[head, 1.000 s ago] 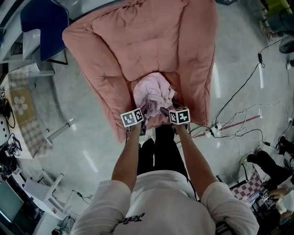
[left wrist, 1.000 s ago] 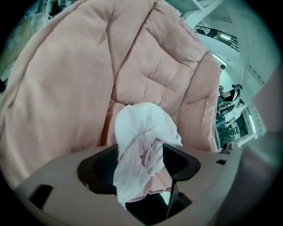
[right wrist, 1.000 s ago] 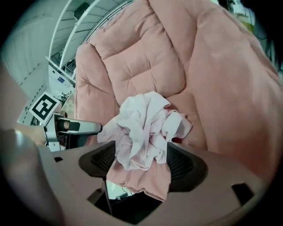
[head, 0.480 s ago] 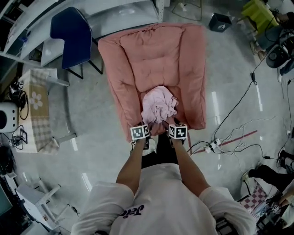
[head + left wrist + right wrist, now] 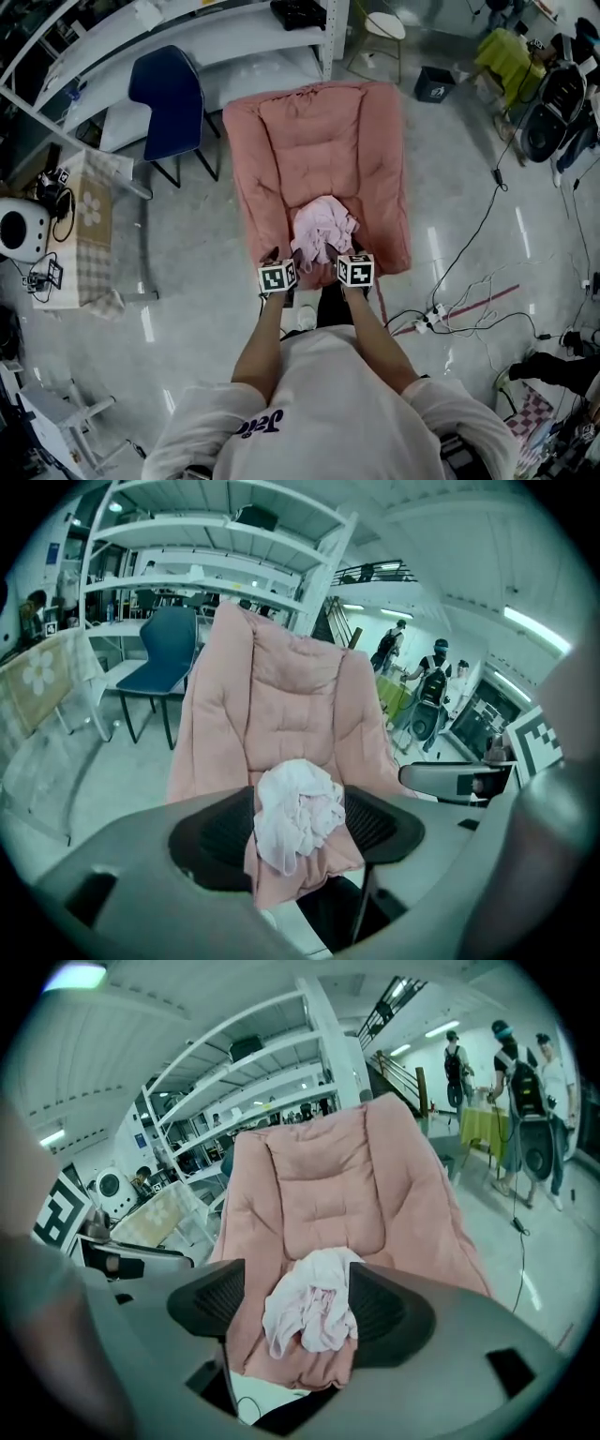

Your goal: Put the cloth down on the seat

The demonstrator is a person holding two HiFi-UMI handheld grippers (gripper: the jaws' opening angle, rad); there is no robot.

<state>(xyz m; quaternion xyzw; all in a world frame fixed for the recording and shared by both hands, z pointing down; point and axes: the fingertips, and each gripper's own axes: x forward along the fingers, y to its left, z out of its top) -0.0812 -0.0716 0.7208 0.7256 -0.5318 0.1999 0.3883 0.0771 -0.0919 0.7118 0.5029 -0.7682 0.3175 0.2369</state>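
Observation:
A crumpled pale pink cloth (image 5: 323, 232) lies loose on the front of the seat of a pink padded chair (image 5: 319, 141). My left gripper (image 5: 275, 257) and right gripper (image 5: 339, 253) hover side by side just short of the seat's front edge, apart from the cloth. In the left gripper view the cloth (image 5: 300, 803) shows beyond the gap of my open left gripper (image 5: 295, 841), against the chair (image 5: 272, 696). The right gripper view shows the same: cloth (image 5: 314, 1307) on the chair (image 5: 337, 1176), past my open right gripper (image 5: 300, 1335). Neither holds anything.
A blue chair (image 5: 169, 94) stands left of the pink one, before white shelving (image 5: 234, 28). A small table with a flowered cloth (image 5: 94, 216) is at the far left. Cables and a power strip (image 5: 436, 314) lie on the floor at right. People (image 5: 511, 1063) stand far back.
Both grippers have drawn back from the cloth toward the person, and the cloth now lies free on the seat. The head camera has risen, so more of the room shows.

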